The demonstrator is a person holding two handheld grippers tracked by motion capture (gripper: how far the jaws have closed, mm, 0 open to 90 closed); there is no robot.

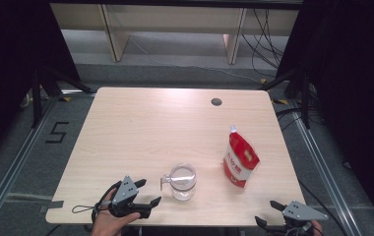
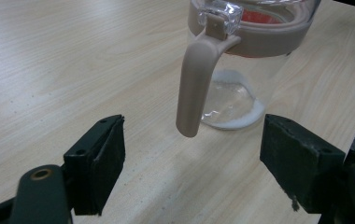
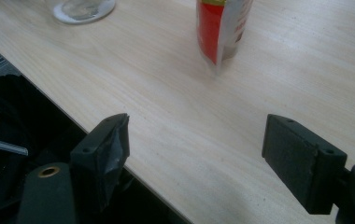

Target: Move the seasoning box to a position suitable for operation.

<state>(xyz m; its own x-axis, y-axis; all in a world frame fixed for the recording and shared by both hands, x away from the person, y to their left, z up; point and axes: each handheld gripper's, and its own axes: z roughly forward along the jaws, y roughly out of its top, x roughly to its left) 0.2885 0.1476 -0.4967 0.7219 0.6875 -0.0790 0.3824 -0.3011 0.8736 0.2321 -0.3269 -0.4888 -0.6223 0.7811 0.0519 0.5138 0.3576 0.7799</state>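
Item 1, clear pitcher (image 1: pixel 182 181): stands upright on the tabletop (image 1: pixel 140 128) near my front edge, between my two hands. Taupe collar and taupe handle (image 2: pixel 195 84); the handle points toward my left gripper (image 1: pixel 144 192). A thin white ring shows around the inside of the base; otherwise it looks empty. Untouched.

Item 2, red-and-white pouch (image 1: pixel 240 158): stands upright to the right of the pitcher, apart from it, white spout cap on top. Appears sealed, though the cap is too small to be sure. Untouched.

Item 3, left gripper: at the near left edge, fingers (image 2: pixel 102 158) spread wide, nothing between them. In the left gripper view the handle hangs just ahead of the gap, not yet inside it.

Item 4, right gripper (image 1: pixel 268 212): at the near right corner, fingers (image 3: pixel 105 151) spread wide and empty, well short of the pouch (image 3: pixel 220 25).

Progress, as I judge it: the work looks to be pouring the pouch into the pitcher, and it is at the very start. Nothing is gripped, opened or poured. Left to do: take the handle, take the pouch, uncap, pour.

Not legible: the print on the pouch is blurred. The right gripper view cuts off the pouch's top and most of the pitcher (image 3: pixel 83 8). The left gripper view crops the pitcher's rim, with red showing through the glass behind. My right hand sits mostly below the frame in the high view.
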